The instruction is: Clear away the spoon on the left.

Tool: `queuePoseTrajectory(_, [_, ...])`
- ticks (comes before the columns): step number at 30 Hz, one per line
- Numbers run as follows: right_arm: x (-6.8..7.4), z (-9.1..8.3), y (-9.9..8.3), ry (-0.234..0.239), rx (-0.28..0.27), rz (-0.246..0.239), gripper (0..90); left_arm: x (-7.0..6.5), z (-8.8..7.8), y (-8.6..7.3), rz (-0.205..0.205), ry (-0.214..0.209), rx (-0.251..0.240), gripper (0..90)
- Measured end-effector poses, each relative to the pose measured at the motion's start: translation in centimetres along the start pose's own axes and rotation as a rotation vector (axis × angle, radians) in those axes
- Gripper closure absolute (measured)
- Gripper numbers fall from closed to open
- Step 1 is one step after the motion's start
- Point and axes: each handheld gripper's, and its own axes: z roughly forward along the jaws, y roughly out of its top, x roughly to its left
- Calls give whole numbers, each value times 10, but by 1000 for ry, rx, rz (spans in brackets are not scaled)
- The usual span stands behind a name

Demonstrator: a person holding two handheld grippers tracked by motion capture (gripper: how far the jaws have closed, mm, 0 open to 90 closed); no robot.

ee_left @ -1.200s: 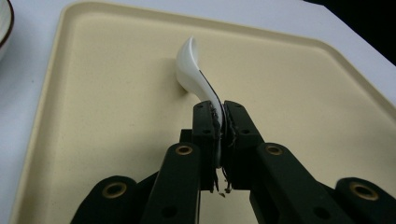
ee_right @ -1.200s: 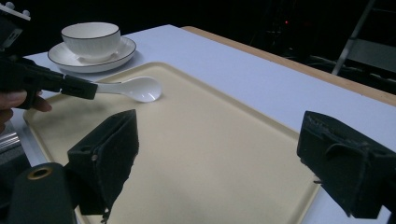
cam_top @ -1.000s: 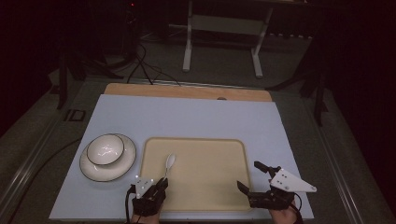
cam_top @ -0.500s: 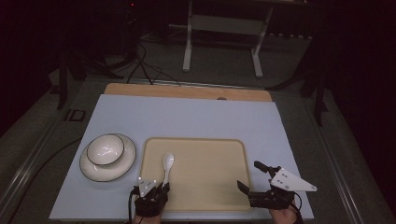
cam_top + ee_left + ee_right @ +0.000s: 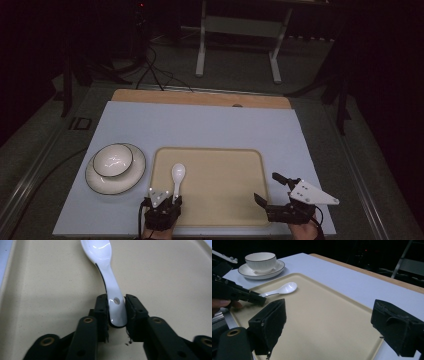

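A glossy white ceramic soup spoon (image 5: 110, 277) lies flat on the beige rectangular plastic tray (image 5: 225, 200), bowl pointing away from the person and handle end toward the near edge, at the tray's left part. The left gripper (image 5: 117, 312) sits low over that handle end. Its jaws have just been opening, and in the left gripper view they stand narrowly parted with the handle tip between them. The left pad looks as if it may brush the handle's edge, though the shadow makes that hard to settle; the right pad stands clear, so nothing is clamped. The right gripper (image 5: 332, 325) hangs over the tray's near right corner with its jaws spread wide and nothing between them.

To the left of the tray, apart from it, a white black-rimmed bowl (image 5: 113, 160) sits on a matching white saucer (image 5: 127, 177) on the pale blue table mat (image 5: 200, 125).

The spoon is likely light, rigid and slick, with a glazed surface that gives rubber pads little bite, and it would chip or crack if dropped onto the tray. Its handle is slim and slightly curved, with a small hole near the tip. The flat stretch just ahead of that hole seems the best place to pinch, across the handle's width, since the rounded bowl would slide out of a two-jaw grip.
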Motion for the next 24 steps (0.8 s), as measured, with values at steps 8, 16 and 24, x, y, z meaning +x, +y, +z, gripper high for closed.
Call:
queuePoseTrajectory(8, [-1,0,0,1,1,6,129,-1,1,2,17,4,5,691])
queuePoseTrajectory(16, [-1,0,-1,2,1,7,129,-2,-2,6,56,17,9,611])
queuePoseTrajectory(24, [-1,1,-1,2,9,3,129,-3,-10,15,88,-4,-13,539])
